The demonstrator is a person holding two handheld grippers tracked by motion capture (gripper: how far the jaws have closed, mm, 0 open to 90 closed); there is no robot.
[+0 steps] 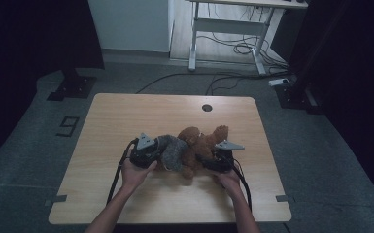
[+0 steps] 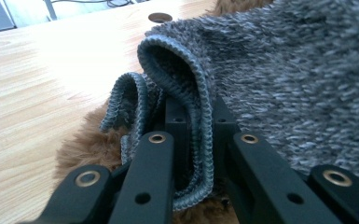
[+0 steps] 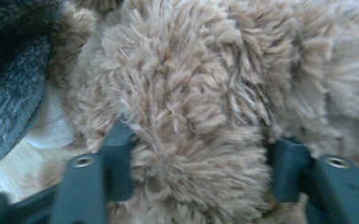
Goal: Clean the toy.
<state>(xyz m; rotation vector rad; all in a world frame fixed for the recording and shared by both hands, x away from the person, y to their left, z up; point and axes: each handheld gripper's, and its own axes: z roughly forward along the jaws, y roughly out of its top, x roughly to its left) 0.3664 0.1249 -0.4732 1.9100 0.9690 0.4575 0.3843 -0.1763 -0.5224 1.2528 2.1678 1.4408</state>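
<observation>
A brown plush teddy bear (image 1: 201, 143) lies in the middle of the wooden table (image 1: 126, 111), with a grey knit garment (image 1: 174, 151) pulled over its left part. My left gripper (image 1: 158, 154) comes in from the left. In the left gripper view, the left gripper (image 2: 196, 112) is shut on the garment's ribbed hem (image 2: 200, 93), with brown fur (image 2: 81, 144) underneath. My right gripper (image 1: 206, 160) meets the bear from the right. In the right gripper view, the right gripper (image 3: 200, 158) has its jaws pressed into either side of a thick furry part of the bear (image 3: 191, 107).
A round cable hole (image 1: 207, 108) sits near the table's far edge. Beyond the table stand a white desk frame (image 1: 194, 43), loose floor cables (image 1: 233, 48) and black stand bases (image 1: 73, 87). A person's forearms enter from the bottom edge.
</observation>
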